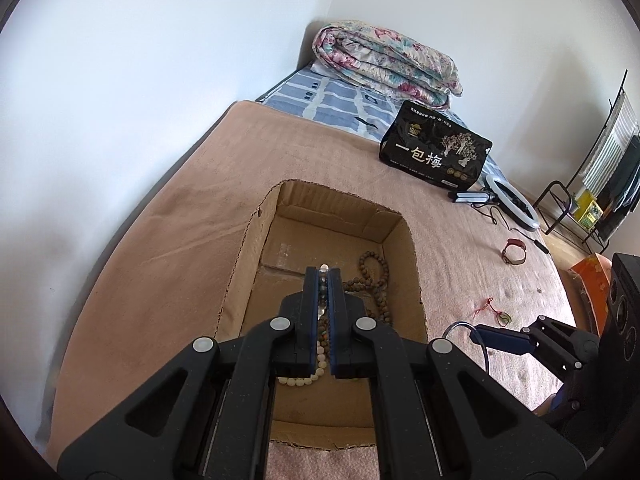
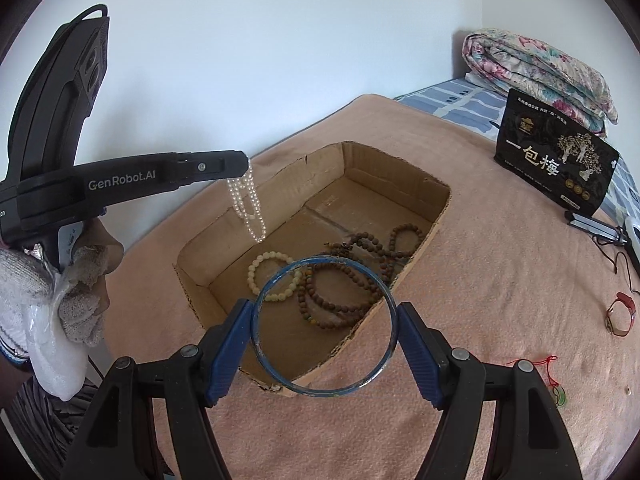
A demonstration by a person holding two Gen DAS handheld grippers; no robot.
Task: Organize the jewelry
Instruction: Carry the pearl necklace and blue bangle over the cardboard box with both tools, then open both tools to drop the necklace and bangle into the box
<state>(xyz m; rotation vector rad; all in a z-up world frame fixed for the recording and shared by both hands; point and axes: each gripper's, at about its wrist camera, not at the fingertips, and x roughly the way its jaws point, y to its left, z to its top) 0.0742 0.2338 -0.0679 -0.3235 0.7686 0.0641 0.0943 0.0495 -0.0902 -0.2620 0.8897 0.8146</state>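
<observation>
while three bead strands already lie in the box (image 2: 400, 184) at frame centre, our left gripper (image 2: 244, 164) pinches the pearl necklace (image 2: 248, 208) above it, our right gripper (image 2: 324, 320) clamps the blue bangle (image 2: 394, 320); watch (image 2: 620, 314) and red cord (image 2: 536, 362) remain lower right.

Walls: plain white, ahead of claws, meeting at far corner | Bed: pink-beige terry cover (image 2: 500, 260) under claws; blue-white checked sheet (image 1: 332, 100) at far end | Folded floral quilt (image 1: 388, 64) against far wall | Black metal rack (image 1: 592, 184) far right | Light: soft daylight
</observation>
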